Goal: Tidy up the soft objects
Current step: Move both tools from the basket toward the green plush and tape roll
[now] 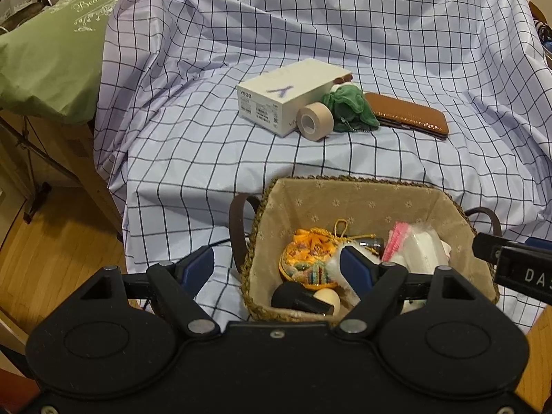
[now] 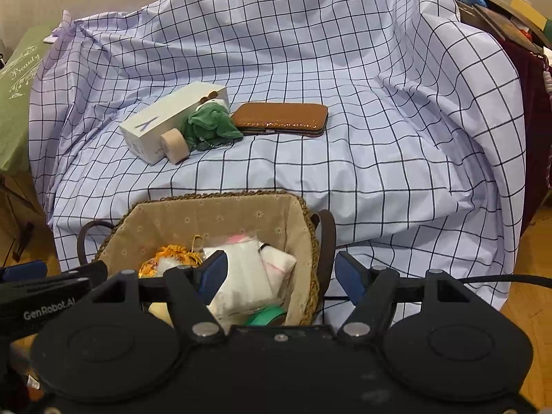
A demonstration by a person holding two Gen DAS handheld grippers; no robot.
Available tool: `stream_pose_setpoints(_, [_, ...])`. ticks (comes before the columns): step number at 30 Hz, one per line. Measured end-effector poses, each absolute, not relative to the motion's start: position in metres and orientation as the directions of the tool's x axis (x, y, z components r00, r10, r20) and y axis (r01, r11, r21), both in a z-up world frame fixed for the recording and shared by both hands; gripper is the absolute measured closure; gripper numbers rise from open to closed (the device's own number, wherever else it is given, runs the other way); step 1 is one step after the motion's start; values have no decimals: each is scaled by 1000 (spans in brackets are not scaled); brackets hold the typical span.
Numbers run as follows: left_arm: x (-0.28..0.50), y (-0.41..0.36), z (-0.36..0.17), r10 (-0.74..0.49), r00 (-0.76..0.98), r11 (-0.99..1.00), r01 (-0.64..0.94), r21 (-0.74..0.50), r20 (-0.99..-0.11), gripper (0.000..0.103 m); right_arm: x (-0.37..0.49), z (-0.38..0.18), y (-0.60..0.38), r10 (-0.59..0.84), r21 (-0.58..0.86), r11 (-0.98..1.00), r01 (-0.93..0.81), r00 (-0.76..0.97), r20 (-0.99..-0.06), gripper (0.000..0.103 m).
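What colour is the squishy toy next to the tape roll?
Green; the plush toy shows best in the left wrist view.

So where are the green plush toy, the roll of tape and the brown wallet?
green plush toy [image 1: 345, 105], left wrist view, on its body.
roll of tape [image 1: 314, 119], left wrist view, on its round face.
brown wallet [image 2: 281, 114], right wrist view, on its top.

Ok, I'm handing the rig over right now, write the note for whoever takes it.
Left gripper: open, empty, straddling the basket's left wall.
Right gripper: open, empty, straddling its right wall.
In the basket: orange pouch, white packets, small items.
On the cloth: green plush touching the box, tape roll and brown wallet.
Left, likely: plush into the basket.
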State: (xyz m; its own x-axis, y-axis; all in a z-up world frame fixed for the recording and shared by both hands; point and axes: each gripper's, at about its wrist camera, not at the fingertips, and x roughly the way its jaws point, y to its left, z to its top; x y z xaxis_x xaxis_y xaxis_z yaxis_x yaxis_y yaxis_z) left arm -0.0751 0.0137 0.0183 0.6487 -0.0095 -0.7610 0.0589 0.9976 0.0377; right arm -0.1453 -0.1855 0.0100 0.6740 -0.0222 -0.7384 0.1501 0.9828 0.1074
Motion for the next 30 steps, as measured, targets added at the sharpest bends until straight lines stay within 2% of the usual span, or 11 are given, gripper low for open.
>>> stream_pose_setpoints(17, [-27,12,13,-1,592,997,60,43,-806,27,-78,16,-187,-18,91,987,132,654,-756,34])
stream_pose_setpoints(30, [40,12,6,-5,577,999,44,24,-816,27,-7,15,-174,-17,54,994,93,632,-775,34])
